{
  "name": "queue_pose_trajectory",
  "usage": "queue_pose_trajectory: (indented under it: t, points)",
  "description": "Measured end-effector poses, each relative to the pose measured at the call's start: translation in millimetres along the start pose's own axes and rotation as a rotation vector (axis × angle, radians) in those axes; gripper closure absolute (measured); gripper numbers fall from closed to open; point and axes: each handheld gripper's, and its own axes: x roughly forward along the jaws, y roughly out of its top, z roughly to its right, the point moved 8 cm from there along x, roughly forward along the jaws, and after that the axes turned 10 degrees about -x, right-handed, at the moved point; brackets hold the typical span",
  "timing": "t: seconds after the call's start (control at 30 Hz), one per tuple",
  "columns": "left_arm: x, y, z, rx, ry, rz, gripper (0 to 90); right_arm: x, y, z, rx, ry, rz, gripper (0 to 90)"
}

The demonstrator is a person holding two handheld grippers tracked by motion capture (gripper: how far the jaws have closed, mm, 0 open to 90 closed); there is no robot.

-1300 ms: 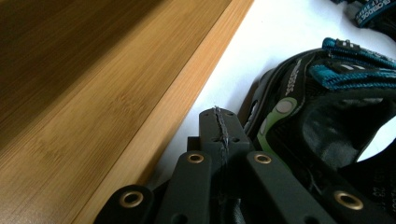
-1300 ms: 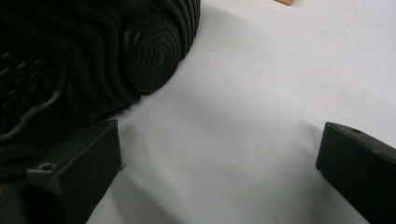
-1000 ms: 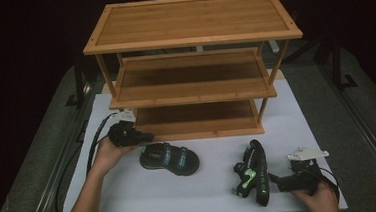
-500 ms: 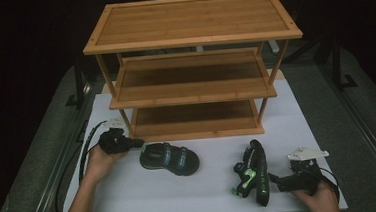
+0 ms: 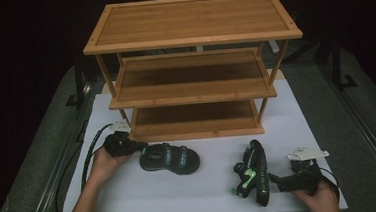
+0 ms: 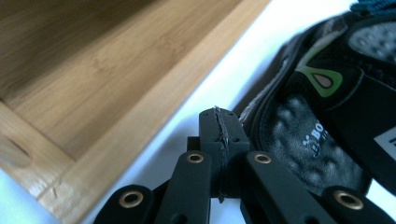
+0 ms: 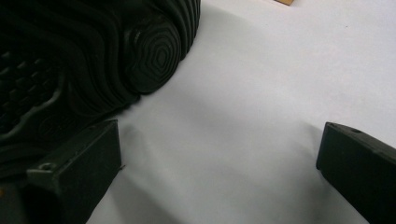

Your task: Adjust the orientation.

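My left gripper (image 5: 138, 147) lies low on the white table (image 5: 132, 200), its two jaws pressed flat together with nothing between them; in the left gripper view the closed tips (image 6: 219, 128) sit just beside the heel of a sandal (image 6: 322, 116), at about two o'clock from them. Whether they touch the sole I cannot tell. That sandal (image 5: 169, 159) lies flat on its sole, straps up, in front of the bamboo rack (image 5: 194, 85), whose bottom shelf edge runs at about twelve o'clock from it (near, not touching).

My right gripper (image 5: 276, 182) rests at the near right corner of the table, jaws spread wide. In the right gripper view its tips (image 7: 217, 161) stand well apart over bare table, and the ribbed sole of the second sandal (image 7: 84, 60) fills the ten o'clock corner, close against the left jaw. From above, this second sandal (image 5: 253, 174) lies tipped on its side, green trim showing, at nine o'clock from my right hand (image 5: 320, 194).
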Motion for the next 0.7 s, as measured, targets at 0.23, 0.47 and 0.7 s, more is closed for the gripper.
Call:
queue_pose_trajectory:
  t: [0.23,0.47,0.7]
  points:
    - [-8.9,-14.5,13.0,0.014,-0.003,-0.011,90.0,0.0,0.0,0.0,-0.001,-0.001,0.0,0.0]
    - [-15.8,-29.1,29.6,0.02,-0.027,-0.013,90.0,0.0,-0.1,0.0,0.0,0.0,-0.001,0.0]
    - [-19.9,-42.1,51.6,0.041,-0.056,-0.027,90.0,-0.2,-0.1,-0.1,0.001,0.001,-0.002,0.0]
